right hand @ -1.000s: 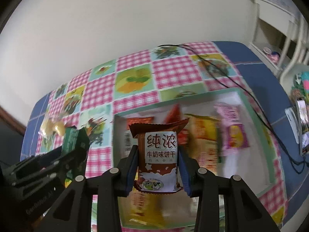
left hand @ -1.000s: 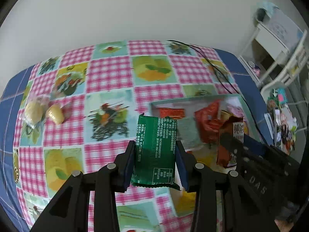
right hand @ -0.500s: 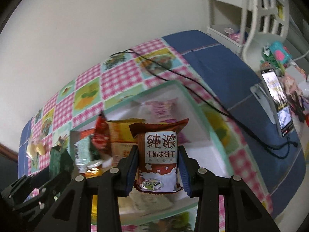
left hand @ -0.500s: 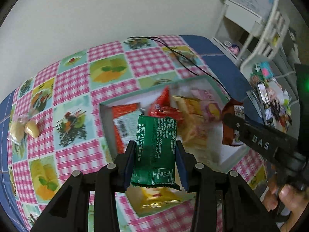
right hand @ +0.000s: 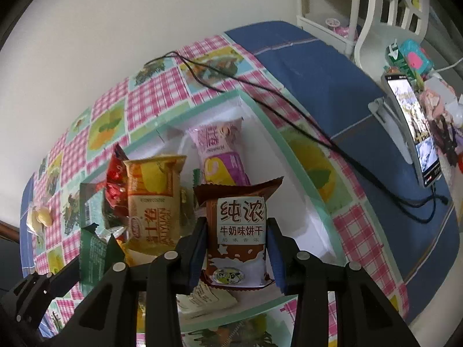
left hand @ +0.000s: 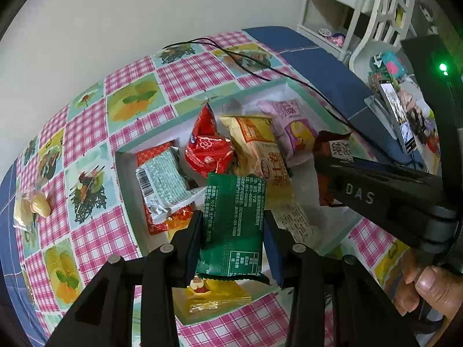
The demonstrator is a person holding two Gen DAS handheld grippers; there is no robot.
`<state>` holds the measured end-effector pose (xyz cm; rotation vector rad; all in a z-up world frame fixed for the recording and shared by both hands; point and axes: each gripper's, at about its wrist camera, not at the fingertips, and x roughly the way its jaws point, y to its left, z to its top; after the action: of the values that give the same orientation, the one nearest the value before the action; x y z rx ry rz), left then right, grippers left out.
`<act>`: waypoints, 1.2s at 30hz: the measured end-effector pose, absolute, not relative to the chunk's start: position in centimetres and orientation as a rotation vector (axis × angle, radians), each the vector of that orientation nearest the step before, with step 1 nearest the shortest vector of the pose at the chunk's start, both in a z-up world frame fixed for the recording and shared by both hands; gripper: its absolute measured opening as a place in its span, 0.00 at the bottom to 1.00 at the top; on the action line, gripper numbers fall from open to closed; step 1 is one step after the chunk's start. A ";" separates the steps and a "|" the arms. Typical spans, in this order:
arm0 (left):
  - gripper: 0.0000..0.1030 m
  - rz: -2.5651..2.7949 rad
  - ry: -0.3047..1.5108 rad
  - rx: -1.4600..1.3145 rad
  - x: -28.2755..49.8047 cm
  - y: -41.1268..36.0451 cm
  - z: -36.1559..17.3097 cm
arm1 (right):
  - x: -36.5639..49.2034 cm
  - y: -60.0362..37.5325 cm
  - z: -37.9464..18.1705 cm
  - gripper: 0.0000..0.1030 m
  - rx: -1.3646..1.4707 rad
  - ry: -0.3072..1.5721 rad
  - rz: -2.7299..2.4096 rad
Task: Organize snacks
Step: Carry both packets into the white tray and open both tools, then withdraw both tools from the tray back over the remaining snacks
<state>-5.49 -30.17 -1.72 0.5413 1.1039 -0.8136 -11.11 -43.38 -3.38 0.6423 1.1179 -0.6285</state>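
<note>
My left gripper (left hand: 233,228) is shut on a green snack packet (left hand: 233,225), held above the white box (left hand: 127,179) with a teal rim. My right gripper (right hand: 236,237) is shut on a brown milk-biscuit packet (right hand: 240,231) over the same box (right hand: 315,211). Inside the box lie a red packet (left hand: 209,147), a yellow packet (left hand: 257,150), a purple packet (left hand: 292,121) and a silver-green packet (left hand: 165,179). From the left wrist view the right gripper (left hand: 332,179) enters at the right with its brown packet (left hand: 332,150). The green packet (right hand: 94,254) also shows low at the left of the right wrist view.
A clear bag of pale yellow sweets (left hand: 33,205) lies on the checked tablecloth (left hand: 86,133) at the far left. A black cable (right hand: 260,92) runs across the table past the box. A phone on a stand (right hand: 411,127) stands at the right edge. A hand (left hand: 428,289) holds the right gripper.
Both grippers have swung right over the box with their packets still held. The box and its snacks now sit nearer and more central in both views.
</note>
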 end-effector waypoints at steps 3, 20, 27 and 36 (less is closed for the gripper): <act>0.40 -0.811 1.110 0.556 -5.6 -30.4 -2.1 | -11.2 -43.4 -3.9 0.41 0.652 1.134 -0.631; 0.40 -0.808 1.111 0.560 -5.7 -30.4 -2.0 | -11.6 -43.5 -4.1 0.41 0.652 1.163 -0.672; 0.48 -0.783 1.130 0.473 -3.7 -29.1 -1.1 | -10.9 -42.7 -2.7 0.42 0.611 1.146 -0.665; 0.75 -0.618 1.144 0.325 1.0 -25.1 -0.7 | -8.7 -39.8 -1.2 0.58 0.538 1.134 -0.615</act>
<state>1.03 -25.11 -0.70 0.3253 1.1443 -0.6177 -8.73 -39.78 -1.25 0.5379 1.1338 -0.6155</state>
